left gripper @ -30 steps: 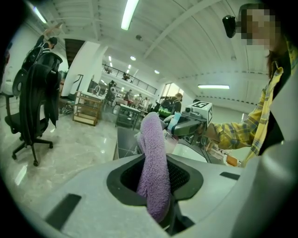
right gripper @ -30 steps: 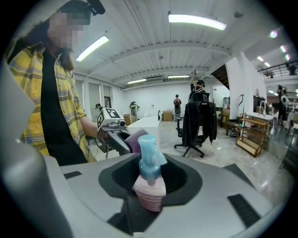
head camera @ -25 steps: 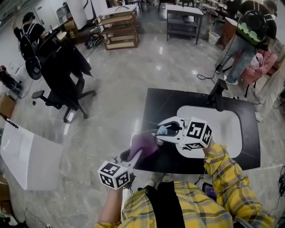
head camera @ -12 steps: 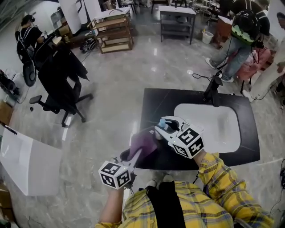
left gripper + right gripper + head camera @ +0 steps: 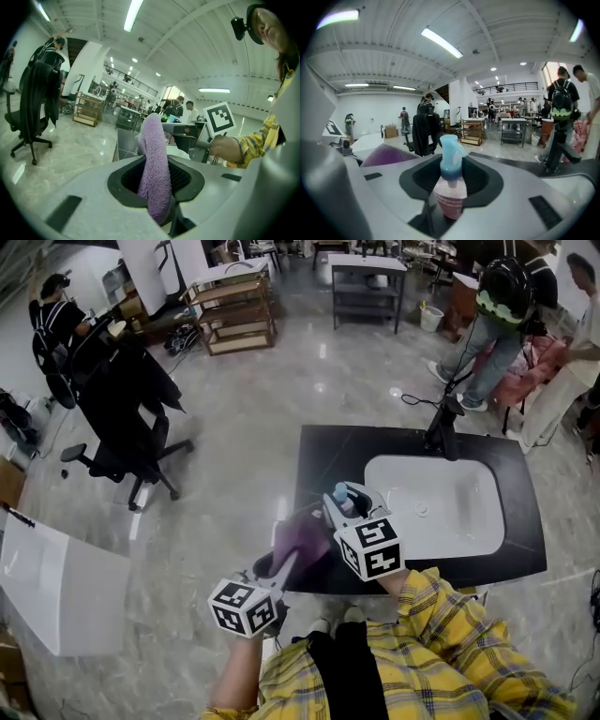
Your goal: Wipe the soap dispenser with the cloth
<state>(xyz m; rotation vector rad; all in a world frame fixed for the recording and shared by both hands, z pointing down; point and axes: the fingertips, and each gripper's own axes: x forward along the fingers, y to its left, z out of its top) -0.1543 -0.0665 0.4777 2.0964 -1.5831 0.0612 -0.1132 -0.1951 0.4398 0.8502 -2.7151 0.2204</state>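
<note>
Step in hand: bringing cloth to bottle, both held up off the bench. Your right gripper (image 5: 339, 506) has its fingers part closed around the pinkish body of the soap dispenser (image 5: 450, 190), gripping low, with the blue pump head (image 5: 449, 157) standing clear above them. Your left gripper (image 5: 274, 574) has its fingers pinched tight on the purple cloth (image 5: 155, 159), most of which sticks out ahead as a fat fold. The dispenser hangs over the front left edge of the black bench (image 5: 323, 451), just beside the cloth; whether they touch, no view settles. To wipe well, I'd judge: hold the right hand steady, press the loose fold flat against the bottle's side and drag it up toward the pump, then roll the bottle to offer a fresh face. The right fingers cover part of the body, so that strip will likely need a regrip. Go gently near the pump, since a push there could squirt soap. Room: the white sink (image 5: 473, 521) lies to your right and the dark faucet (image 5: 442, 432) at its far rim, both well apart from your hands. Left of the bench is open floor (image 5: 225, 474); the office chair (image 5: 127, 404) stands well off. A slipped bottle could miss the bench edge, so work further in over the bench.
</note>
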